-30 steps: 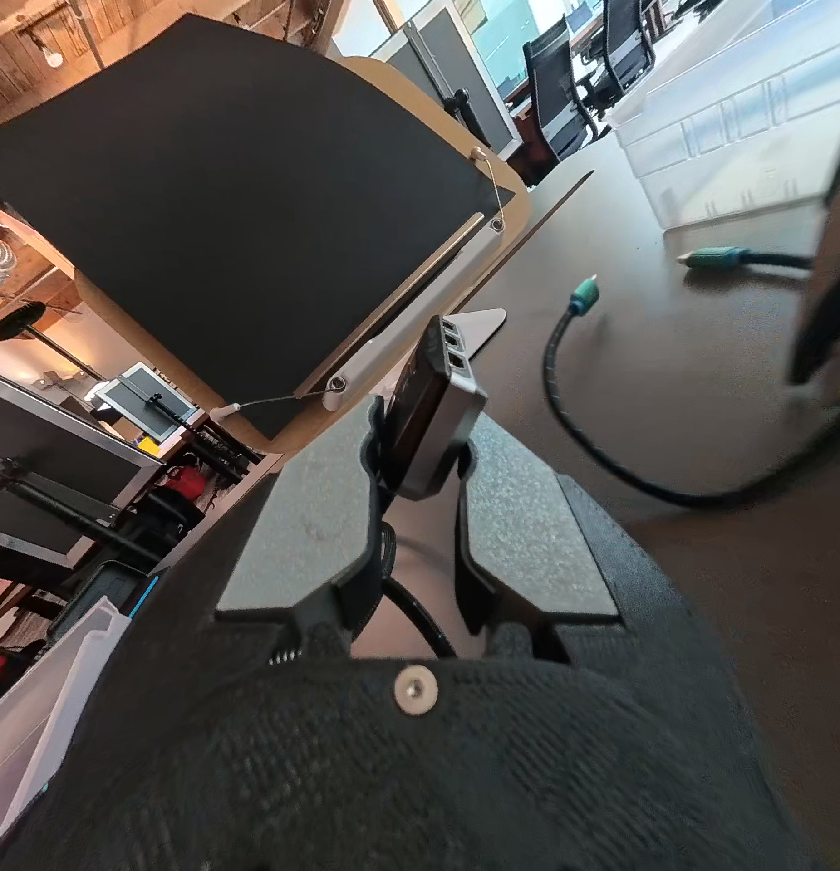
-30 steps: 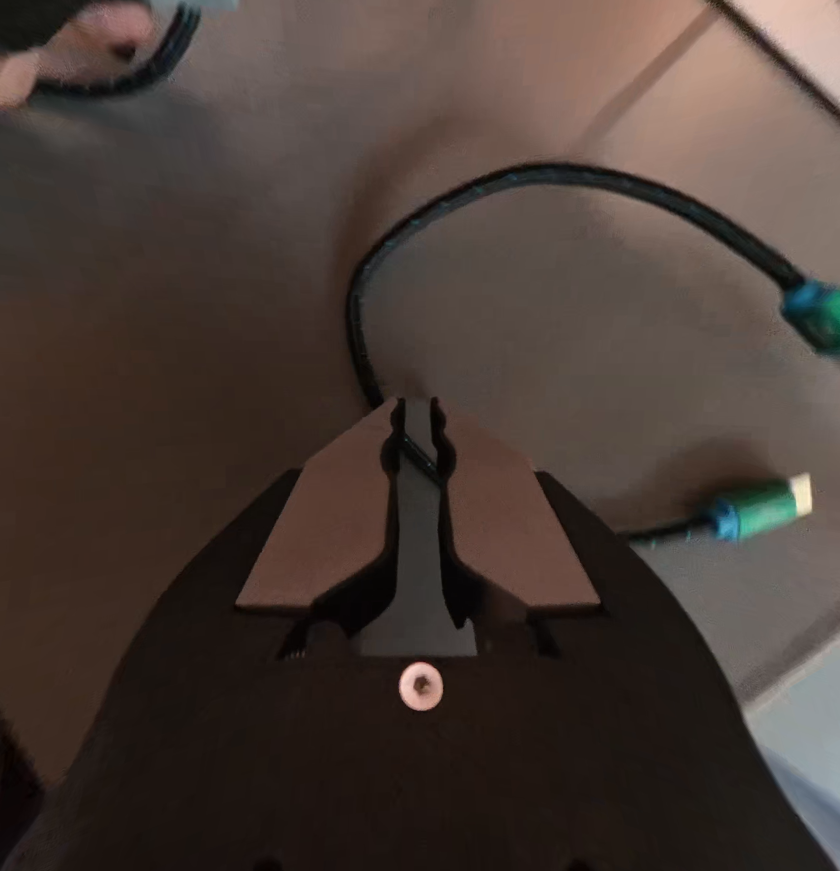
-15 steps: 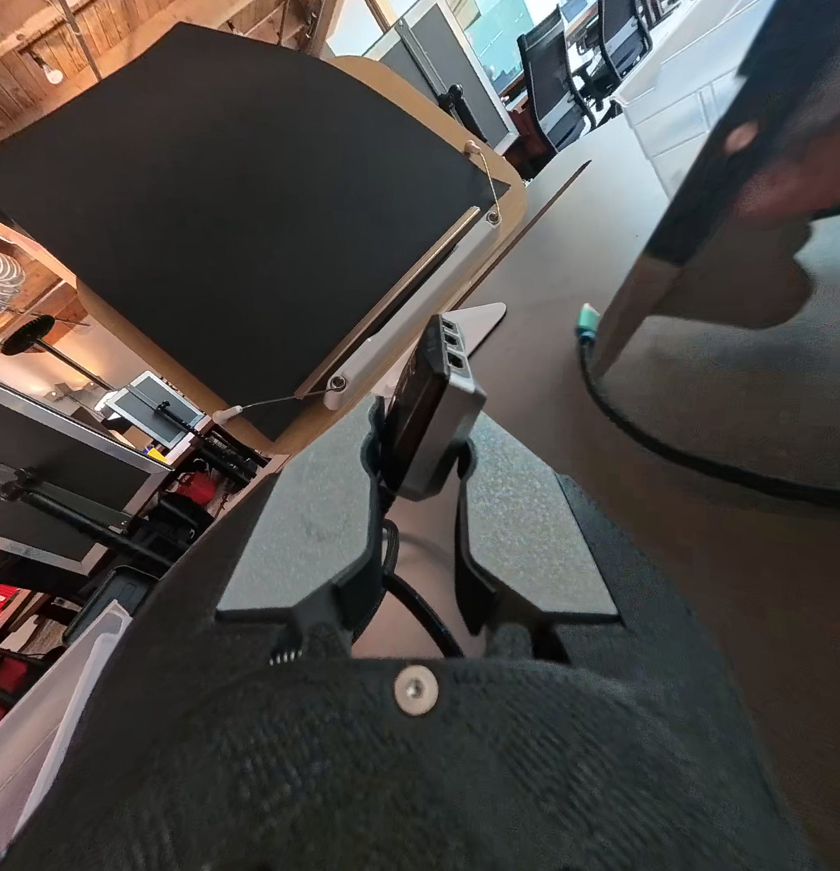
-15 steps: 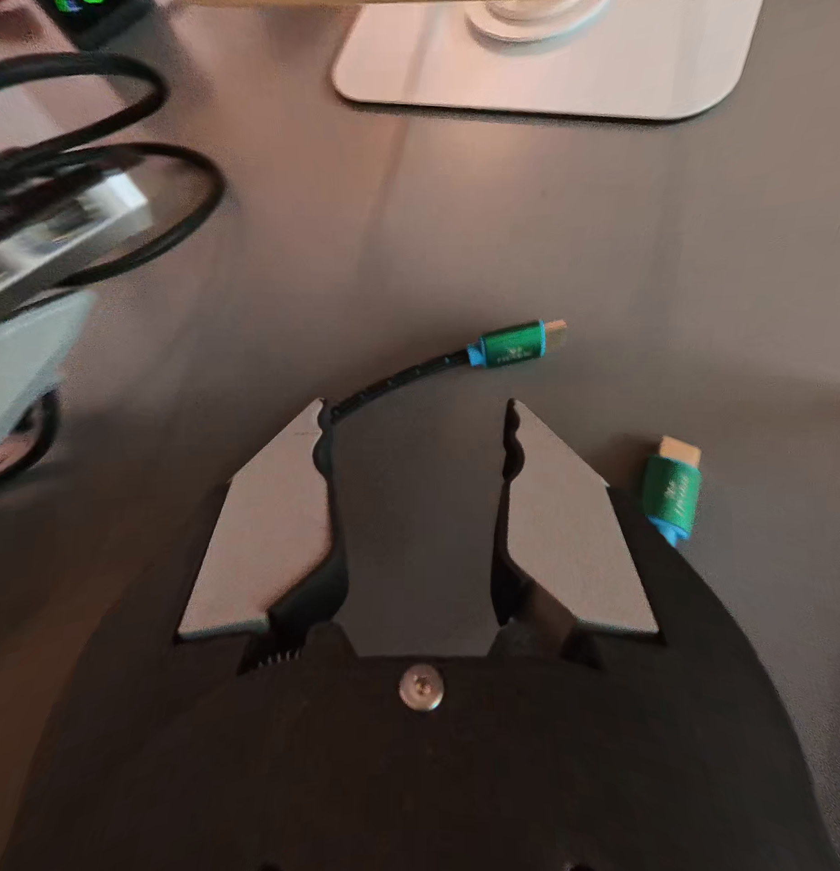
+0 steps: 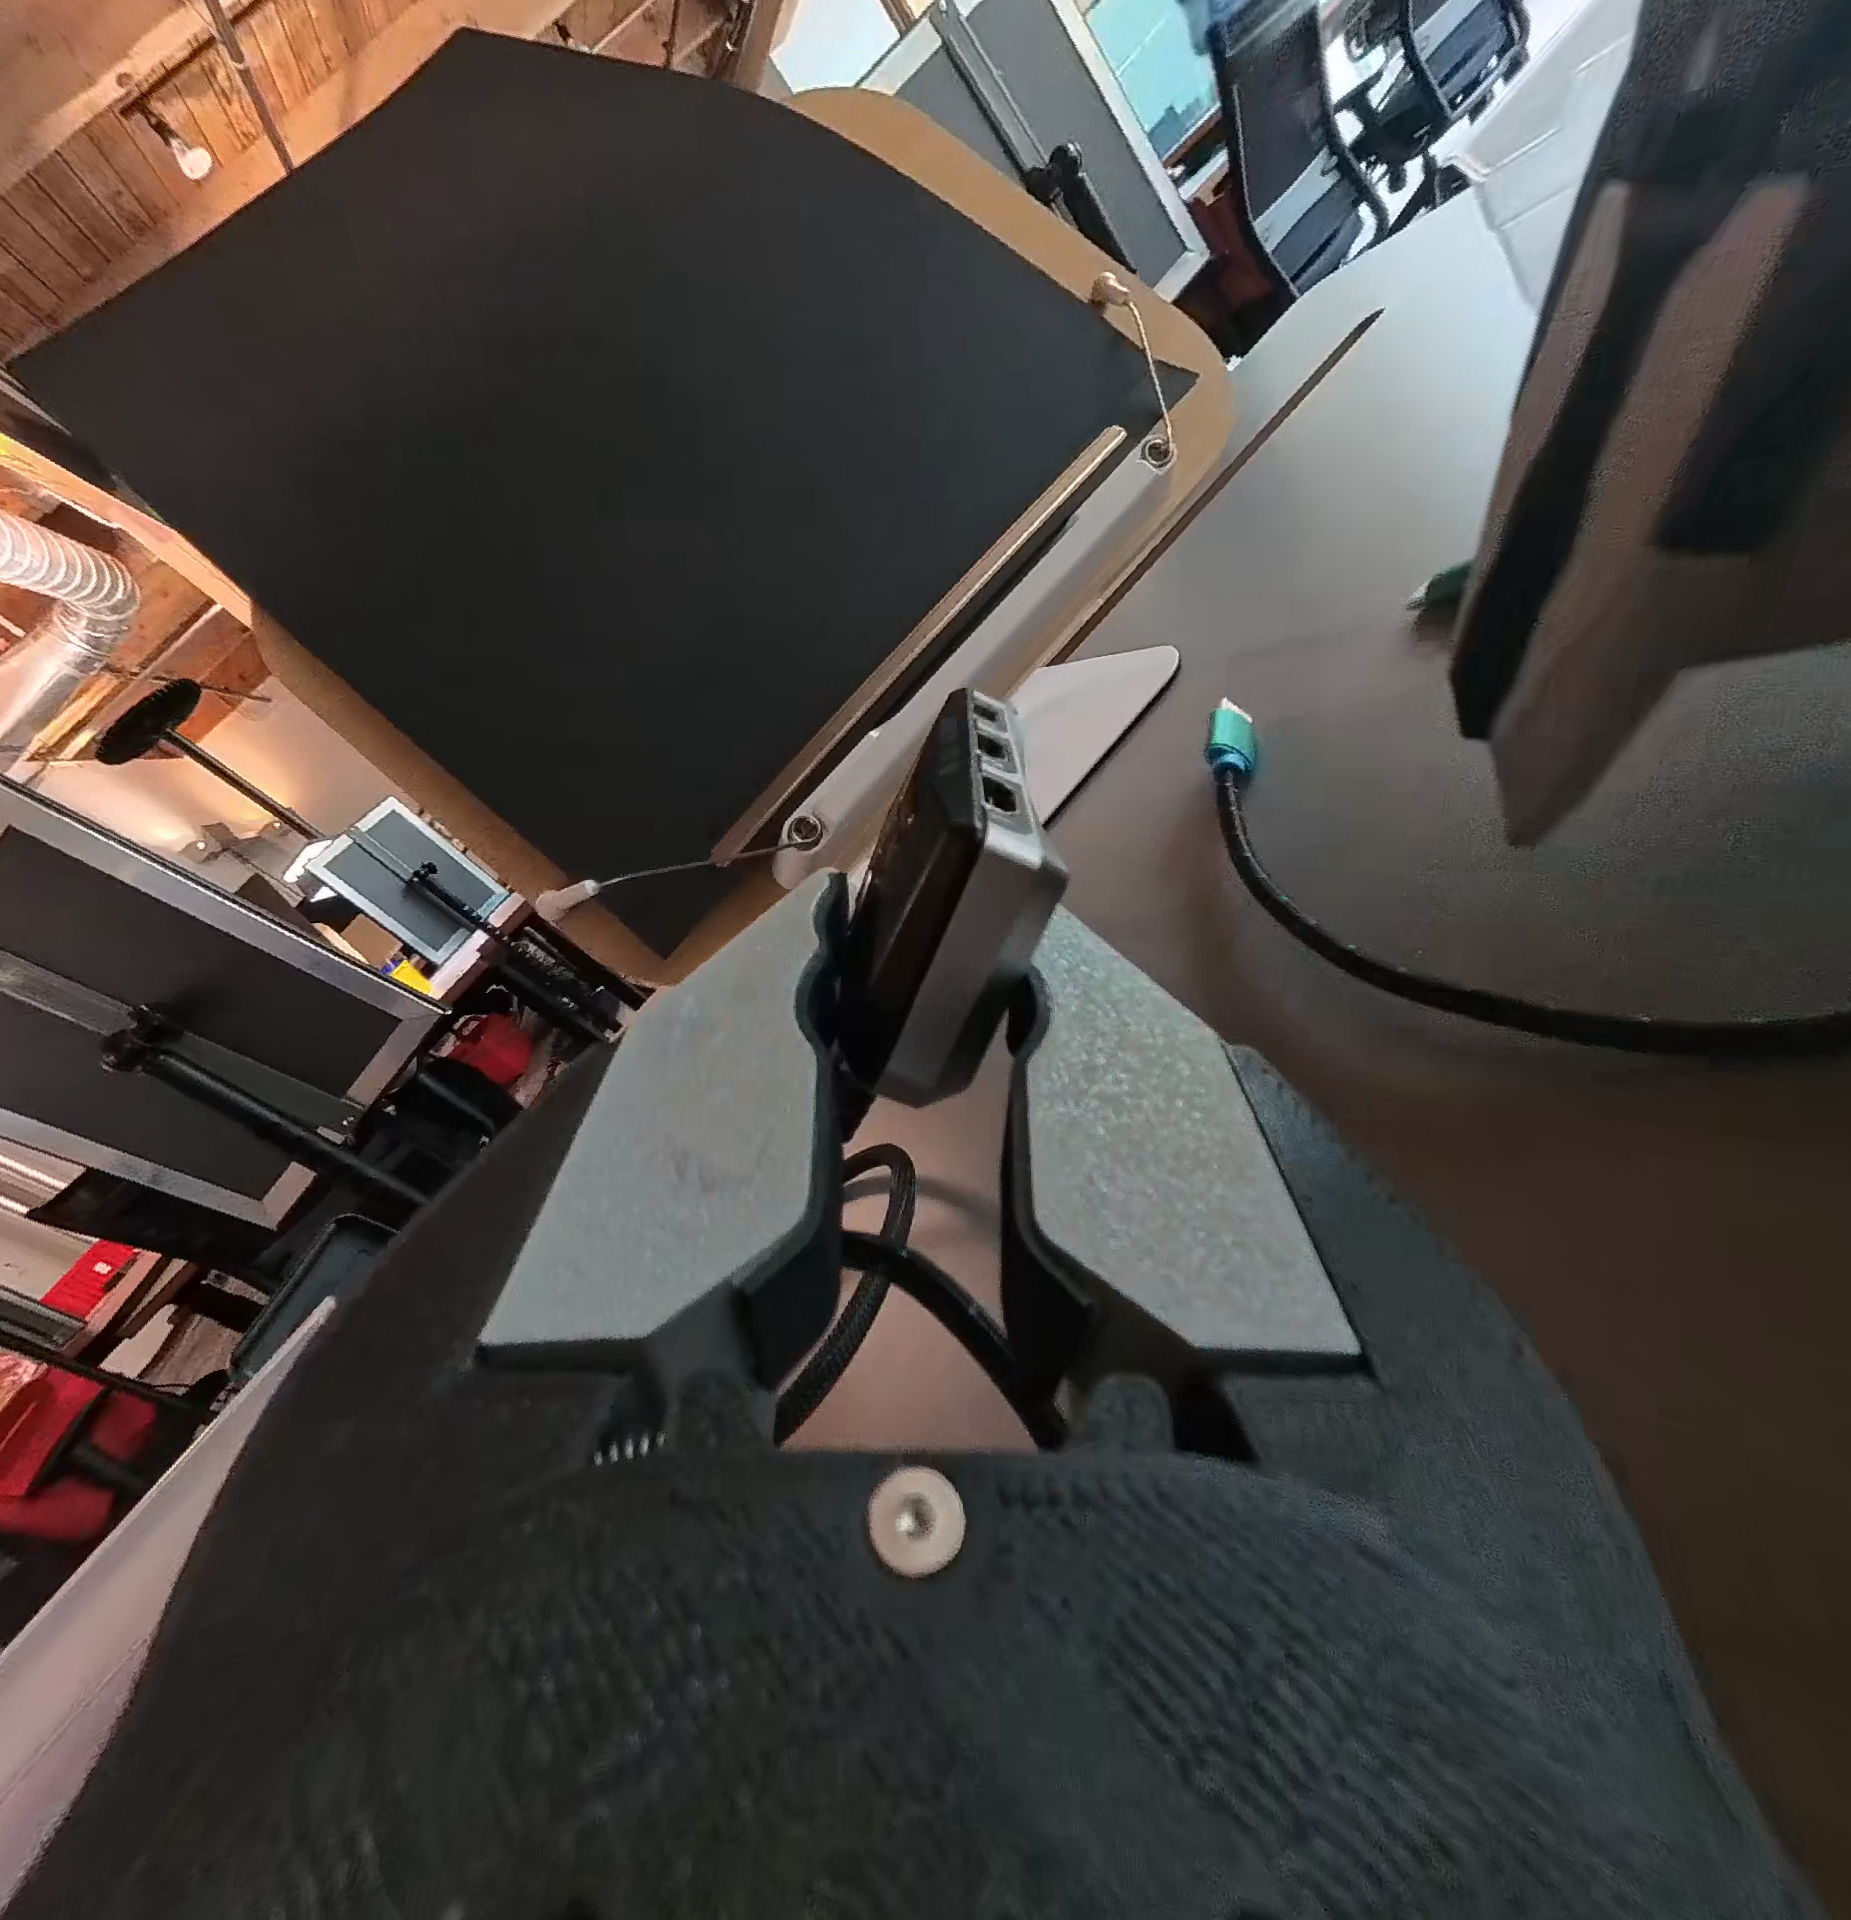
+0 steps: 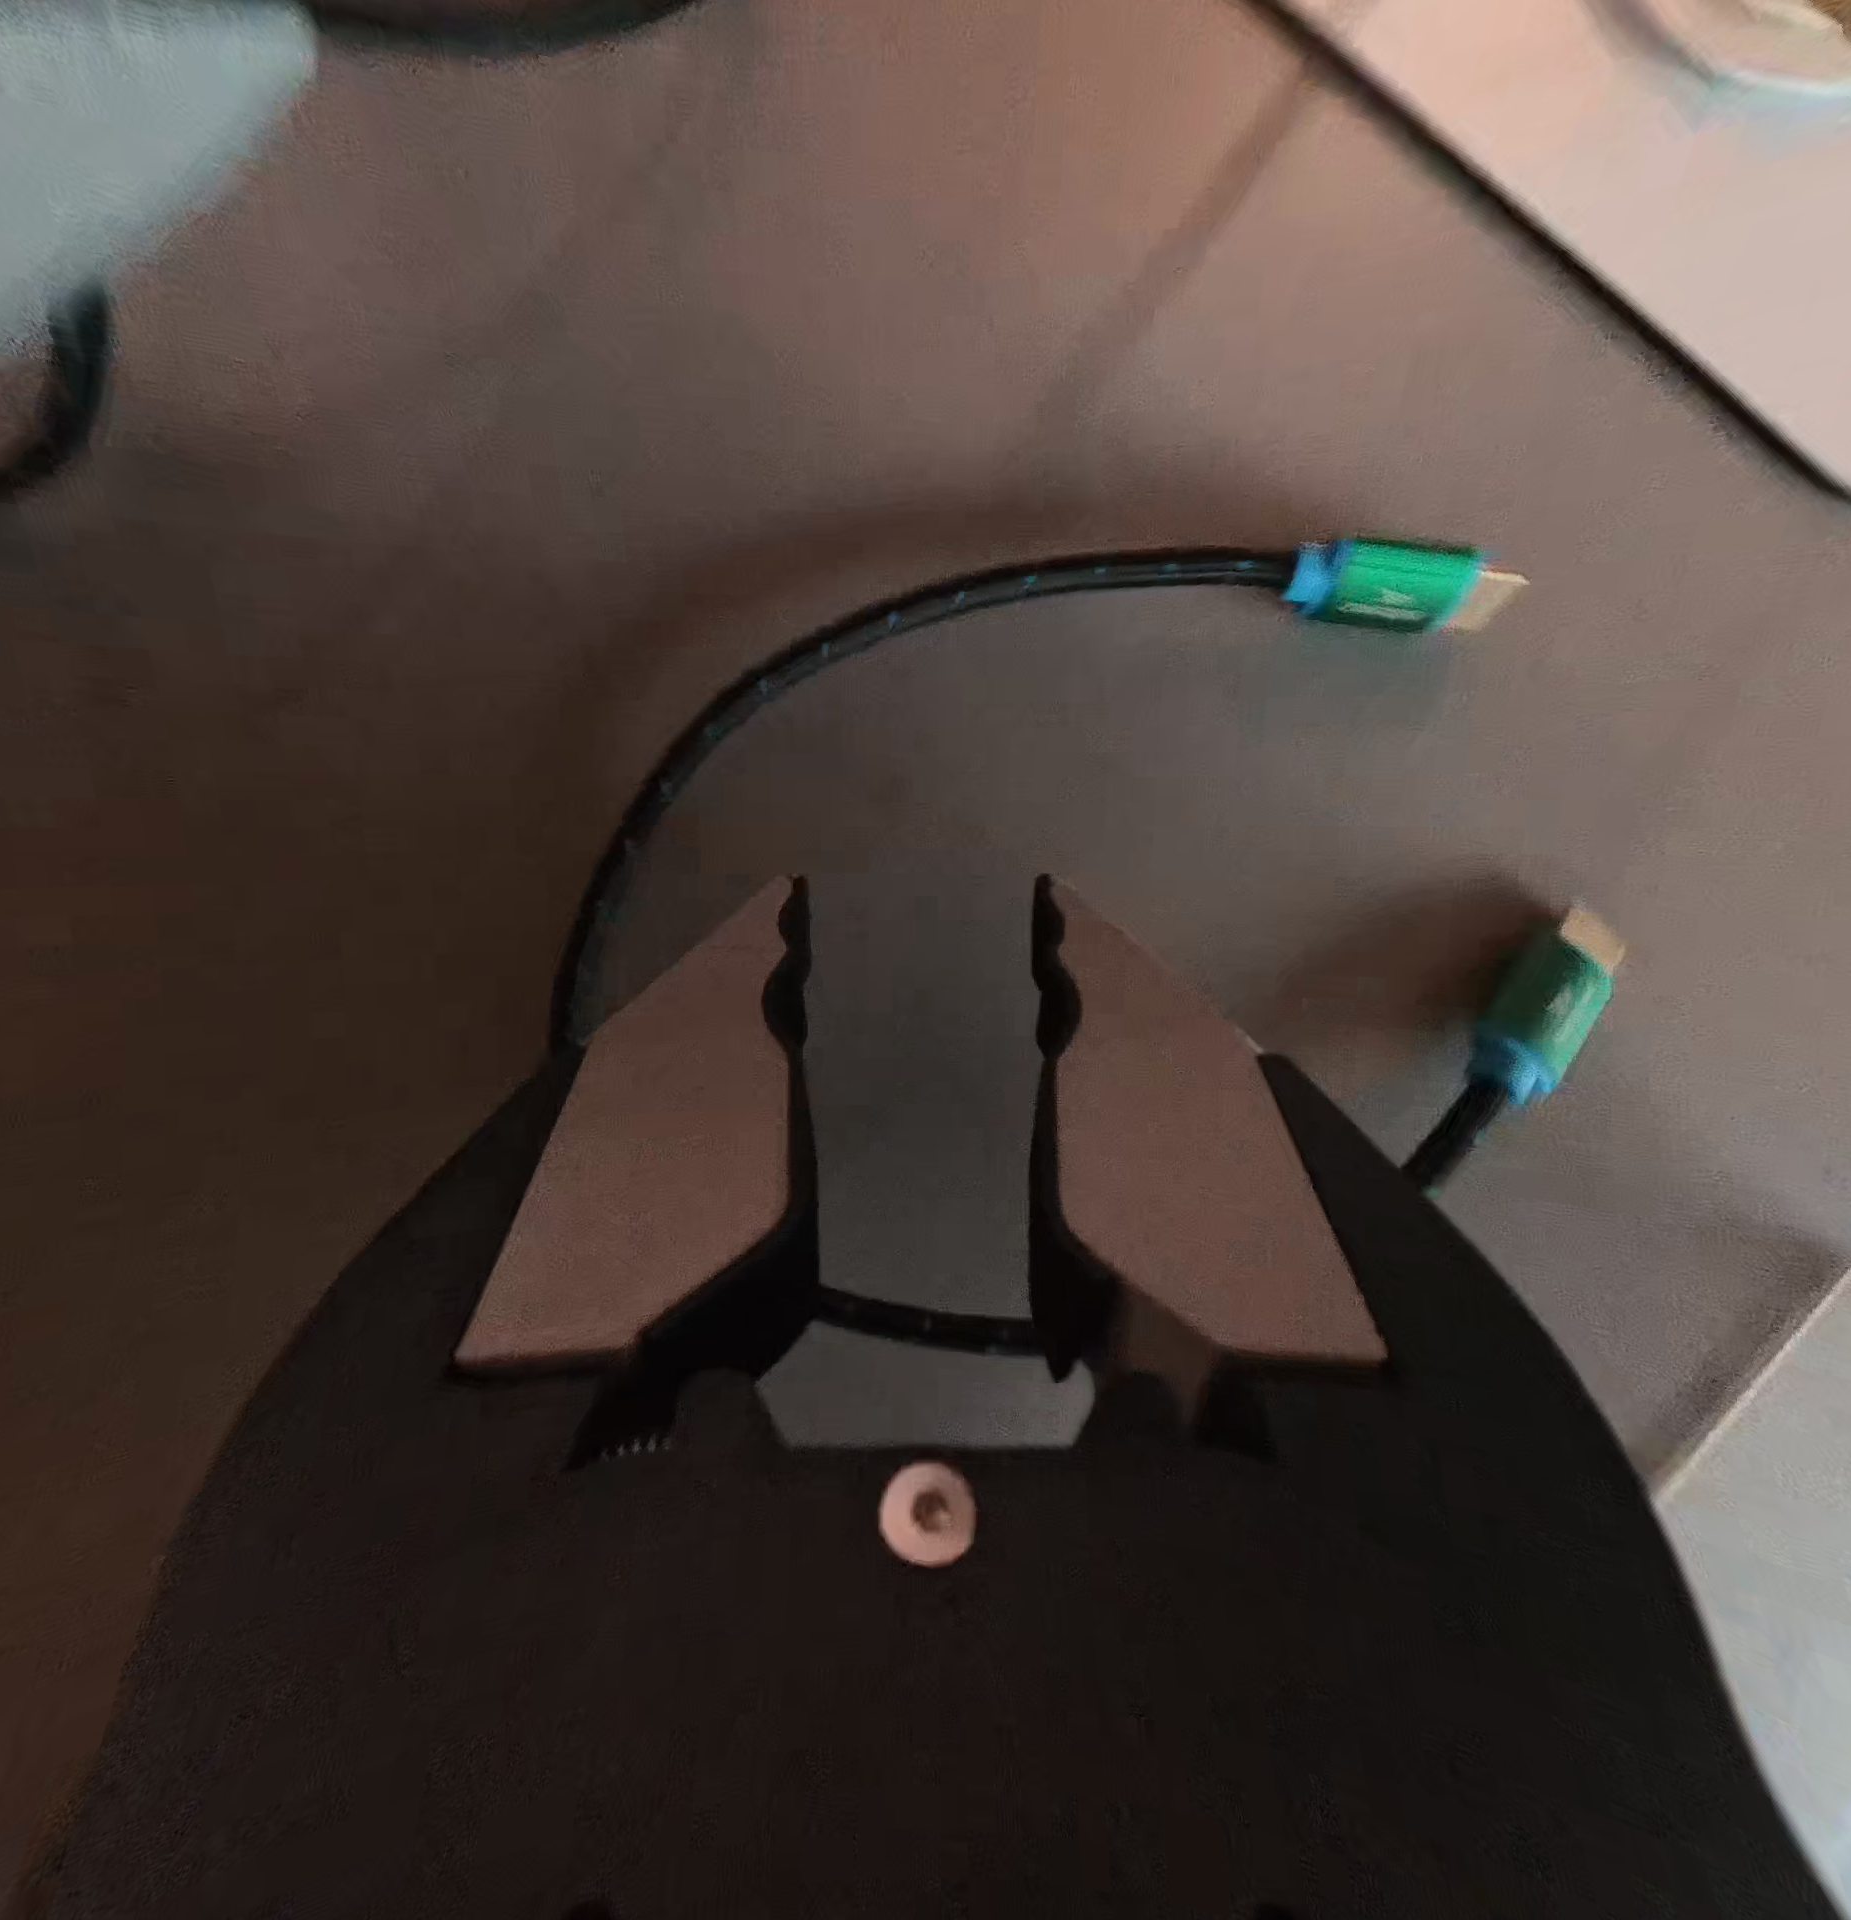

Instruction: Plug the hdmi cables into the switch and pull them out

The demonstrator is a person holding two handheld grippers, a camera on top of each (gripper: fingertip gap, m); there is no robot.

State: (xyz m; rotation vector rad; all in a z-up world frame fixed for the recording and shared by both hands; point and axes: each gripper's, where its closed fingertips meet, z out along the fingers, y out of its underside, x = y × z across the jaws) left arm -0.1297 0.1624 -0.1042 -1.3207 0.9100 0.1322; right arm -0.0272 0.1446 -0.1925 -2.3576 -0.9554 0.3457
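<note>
My left gripper is shut on the grey HDMI switch and holds it tilted above the dark table, its three ports facing away and its own black lead looping down between the fingers. My right gripper is open and empty above the table. One green HDMI plug lies ahead of it to the right on a curved black cable. A second green plug lies right of the right finger. The left wrist view shows one green plug on the table and the right gripper blurred above it.
A large dark monitor on a silver stand base stands behind the switch; that base is at the top right of the right wrist view. A pale bin edge sits at the right. Office chairs stand far back.
My right gripper opened from nearly shut on the cable, swung over the table and now hovers behind the two plugs. The left gripper keeps holding the switch almost still.
</note>
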